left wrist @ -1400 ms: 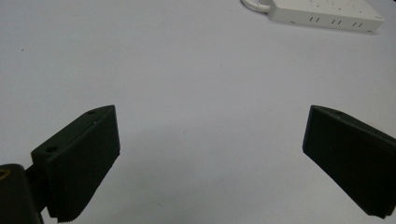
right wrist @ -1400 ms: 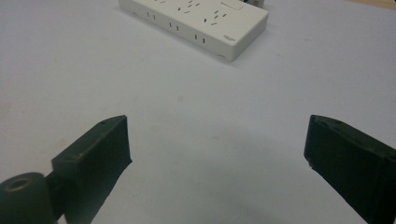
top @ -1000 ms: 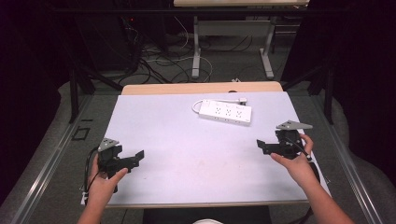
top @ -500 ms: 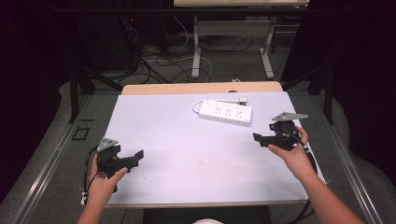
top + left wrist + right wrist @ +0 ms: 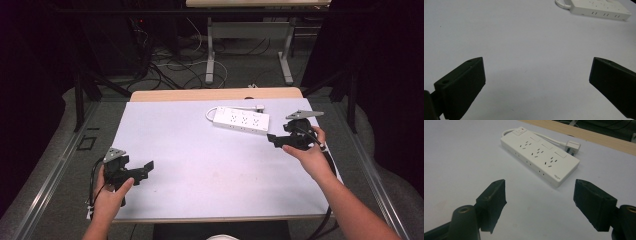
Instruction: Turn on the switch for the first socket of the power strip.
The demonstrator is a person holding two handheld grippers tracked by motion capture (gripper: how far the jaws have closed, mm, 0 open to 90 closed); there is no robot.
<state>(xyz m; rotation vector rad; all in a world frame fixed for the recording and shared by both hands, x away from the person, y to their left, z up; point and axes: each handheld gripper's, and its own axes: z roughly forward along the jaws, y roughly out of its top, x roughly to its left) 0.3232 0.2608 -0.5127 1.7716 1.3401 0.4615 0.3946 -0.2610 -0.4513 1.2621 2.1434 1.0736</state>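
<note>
Your right gripper (image 5: 539, 202) has bare table (image 5: 200, 150) ahead. The power strip (image 5: 539, 155) lies at twelve o'clock, its plug (image 5: 573, 145) behind.

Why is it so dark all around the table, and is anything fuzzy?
High view: the light falls on the white table, so the floor and edges around it sink into black. Left gripper view: the power strip far off looks soft, and faint shadows lie under the jaws. Right gripper view: the power strip is sharp; the near jaws look a bit blurry.
</note>
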